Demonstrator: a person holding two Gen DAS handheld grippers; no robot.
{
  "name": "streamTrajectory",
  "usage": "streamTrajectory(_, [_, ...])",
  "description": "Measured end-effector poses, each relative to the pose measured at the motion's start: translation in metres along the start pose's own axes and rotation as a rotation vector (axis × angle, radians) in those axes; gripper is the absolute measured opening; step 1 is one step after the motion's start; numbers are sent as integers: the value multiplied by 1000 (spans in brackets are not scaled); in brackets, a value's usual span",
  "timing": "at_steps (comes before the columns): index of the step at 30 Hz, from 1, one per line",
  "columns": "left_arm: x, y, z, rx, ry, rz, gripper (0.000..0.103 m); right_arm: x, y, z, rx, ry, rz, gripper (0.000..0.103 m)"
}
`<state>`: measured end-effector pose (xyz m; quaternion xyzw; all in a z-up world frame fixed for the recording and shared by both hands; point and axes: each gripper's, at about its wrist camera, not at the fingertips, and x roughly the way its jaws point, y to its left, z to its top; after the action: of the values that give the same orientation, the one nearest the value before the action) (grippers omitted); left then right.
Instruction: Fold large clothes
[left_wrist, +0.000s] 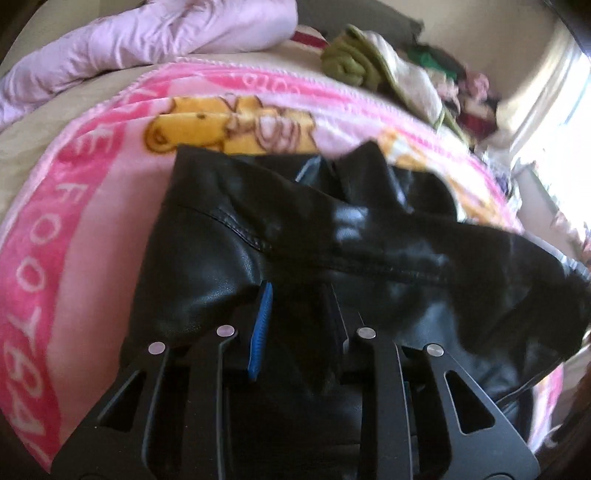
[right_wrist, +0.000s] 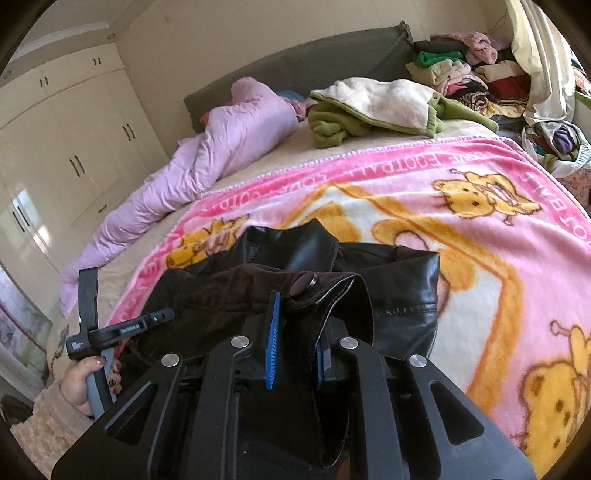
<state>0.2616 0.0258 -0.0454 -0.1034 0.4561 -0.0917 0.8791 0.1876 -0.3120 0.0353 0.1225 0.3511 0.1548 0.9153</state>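
The black leather jacket (left_wrist: 332, 236) covers the left gripper's (left_wrist: 297, 306) right pad. The clothes pile (left_wrist: 465, 85) is motion-blurred.

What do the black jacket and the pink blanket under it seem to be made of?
The black jacket looks like leather or an imitation of it: smooth, a little glossy, with bright highlights, stitched seams and stiff folds. Which of the two cannot be told. The pink blanket looks like soft fleece or plush: matt, fuzzy surface, printed yellow bears and letters, a looped stitched edge.
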Motion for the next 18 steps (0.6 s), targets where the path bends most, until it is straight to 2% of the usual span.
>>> streamTrajectory(2, [2, 1, -2, 12, 0, 3, 19, 6, -2, -2, 5, 16, -23, 16])
streamTrajectory(3, [3, 3, -2, 6, 1, -5, 19, 11, -4, -4, 11, 39, -49, 22])
streamTrajectory(4, [4, 5, -2, -2, 3, -16, 19, 14, -6, -6, 12, 59, -80, 34])
streamTrajectory(5, [3, 7, -2, -8, 2, -25, 19, 16, -9, -7, 19, 78, -129, 37])
streamTrajectory(6, [3, 7, -3, -10, 0, -28, 19, 15, -11, -9, 26, 82, -135, 37])
streamTrajectory(8, [2, 6, -3, -4, -4, -24, 19, 5, -17, -10, 71, 51, -145, 42])
streamTrajectory(10, [3, 4, -4, 1, -10, -19, 19, -7, -16, -8, 76, -12, -193, 57])
streamTrajectory(12, [2, 4, -4, 4, -12, -17, 19, -19, -7, -4, 61, -83, -223, 57])
streamTrajectory(13, [3, 4, -4, 4, -11, -17, 19, -19, -1, -2, 44, -94, -214, 53])
streamTrajectory(14, [3, 4, -4, 4, -11, -17, 19, -16, 6, 1, 20, -97, -198, 50])
streamTrajectory(16, [2, 4, -4, 3, -12, -18, 19, -2, 26, 4, -50, -73, -171, 36])
streamTrajectory(18, [2, 4, -4, 3, -12, -18, 19, 16, 40, 6, -94, -51, -149, 36])
